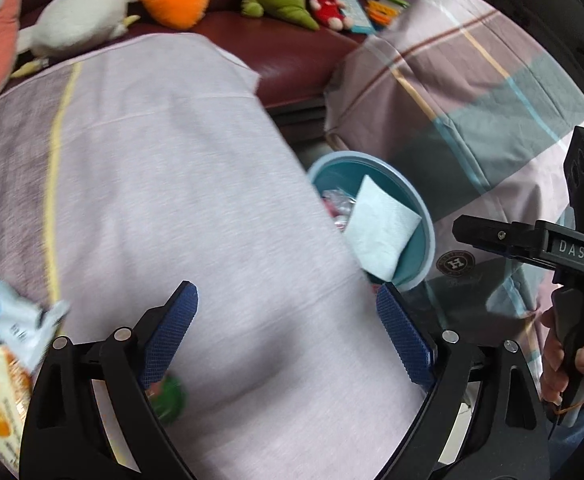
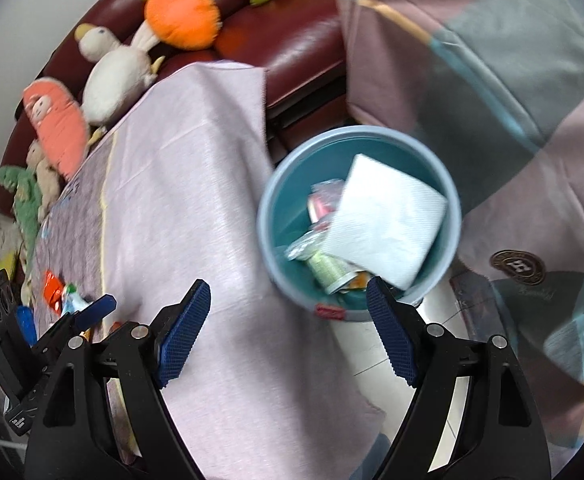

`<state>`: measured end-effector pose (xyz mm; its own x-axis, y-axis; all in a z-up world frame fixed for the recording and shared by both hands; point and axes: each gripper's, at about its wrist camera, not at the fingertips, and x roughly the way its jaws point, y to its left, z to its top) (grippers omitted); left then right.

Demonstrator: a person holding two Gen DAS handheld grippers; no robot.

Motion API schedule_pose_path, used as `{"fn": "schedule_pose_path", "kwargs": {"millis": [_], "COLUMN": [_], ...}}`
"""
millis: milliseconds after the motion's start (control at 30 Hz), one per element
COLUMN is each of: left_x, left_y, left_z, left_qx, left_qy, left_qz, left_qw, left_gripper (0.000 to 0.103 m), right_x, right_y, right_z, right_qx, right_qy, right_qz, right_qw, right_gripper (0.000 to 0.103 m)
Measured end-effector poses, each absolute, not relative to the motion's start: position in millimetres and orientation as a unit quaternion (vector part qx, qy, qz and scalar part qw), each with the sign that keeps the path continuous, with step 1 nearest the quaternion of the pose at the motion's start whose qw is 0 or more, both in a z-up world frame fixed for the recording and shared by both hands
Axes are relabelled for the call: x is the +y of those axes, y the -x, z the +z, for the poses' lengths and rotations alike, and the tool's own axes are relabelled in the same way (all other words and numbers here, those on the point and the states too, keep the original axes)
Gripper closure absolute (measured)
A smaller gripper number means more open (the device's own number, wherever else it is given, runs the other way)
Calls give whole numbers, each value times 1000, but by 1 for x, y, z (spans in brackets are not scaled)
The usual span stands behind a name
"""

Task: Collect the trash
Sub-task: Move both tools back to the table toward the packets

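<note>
Jaws of left gripper (image 1: 288,332) and right gripper (image 2: 288,328) spread, empty; white napkin (image 2: 388,224) lies in teal bin (image 2: 268,216) beside table (image 2: 196,184).

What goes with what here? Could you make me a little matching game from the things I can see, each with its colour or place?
Things:
1. white napkin
2. round plush toy
3. sofa
4. snack wrappers

Descriptions:
A. dark red
B. lying on the cloth-covered table
C. inside the blue bin
D. orange

Pairs: 1-C, 2-D, 3-A, 4-B
</note>
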<state>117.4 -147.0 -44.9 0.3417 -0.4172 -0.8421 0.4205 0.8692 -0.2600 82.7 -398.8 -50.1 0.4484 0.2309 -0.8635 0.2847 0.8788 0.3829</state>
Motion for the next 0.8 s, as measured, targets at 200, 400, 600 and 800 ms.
{"fn": "schedule_pose_path", "kwargs": {"millis": [200,400,600,800], "left_x": [-92,-34,28,90], "left_y": [-100,-84,-67,-49], "left_z": [-35,-27,-22,-18], "left_qx": [500,490,476,460], "left_qy": [22,42,64,91], "left_qz": [-231,-202,-166,-125], "left_qw": [834,847,861,875], "left_gripper": [12,11,11,11], "right_x": [-349,-294,-232,-170], "right_y": [-82,-81,-83,-84], "right_z": [-39,-29,-23,-24], "right_qx": [530,539,551,565], "right_qy": [-221,-193,-164,-138], "right_qz": [11,37,72,108], "right_qw": [818,819,815,806], "right_gripper": [27,27,27,27]}}
